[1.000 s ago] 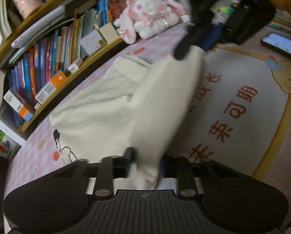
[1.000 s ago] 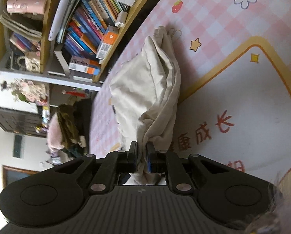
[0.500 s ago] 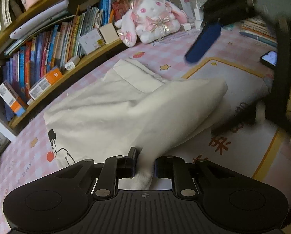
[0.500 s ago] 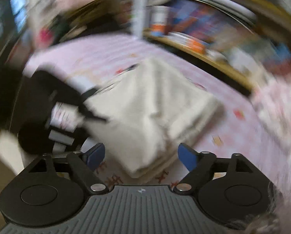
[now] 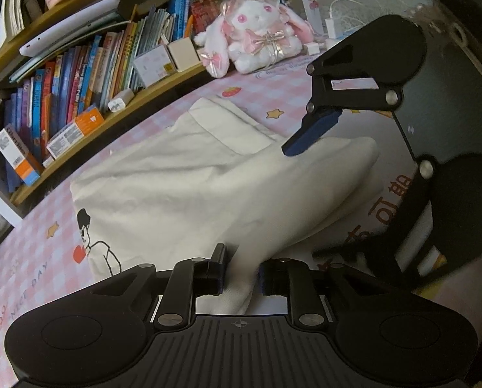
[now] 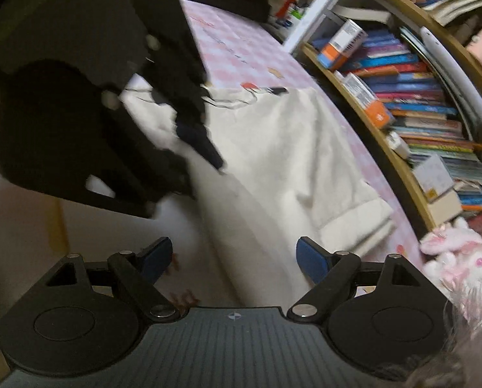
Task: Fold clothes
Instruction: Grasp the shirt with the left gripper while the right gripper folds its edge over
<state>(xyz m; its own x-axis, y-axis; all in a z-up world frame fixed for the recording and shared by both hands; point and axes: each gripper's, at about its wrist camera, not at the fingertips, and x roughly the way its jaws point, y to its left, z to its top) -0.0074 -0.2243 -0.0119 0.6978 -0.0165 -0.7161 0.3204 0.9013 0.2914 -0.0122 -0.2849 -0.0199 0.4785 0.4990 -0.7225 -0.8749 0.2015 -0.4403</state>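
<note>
Left gripper pins the fold, right lets go

Left gripper (image 5: 241, 278) stays clamped on the cream garment (image 5: 182, 181), steadying the folded flap near the desk's (image 5: 30, 258) front edge. Right gripper (image 6: 234, 255), jaws just opened and apart, hovers above the cloth, empty. Plush rabbit (image 5: 257, 38) and bookshelf (image 5: 79, 74) crowd the back edge

- The left gripper (image 5: 241, 274) is black, with two round side discs and a ribbed grey plate.
- The right gripper (image 6: 234, 258) has the same shape, silver screws and blue finger pads (image 6: 312, 258).
</note>
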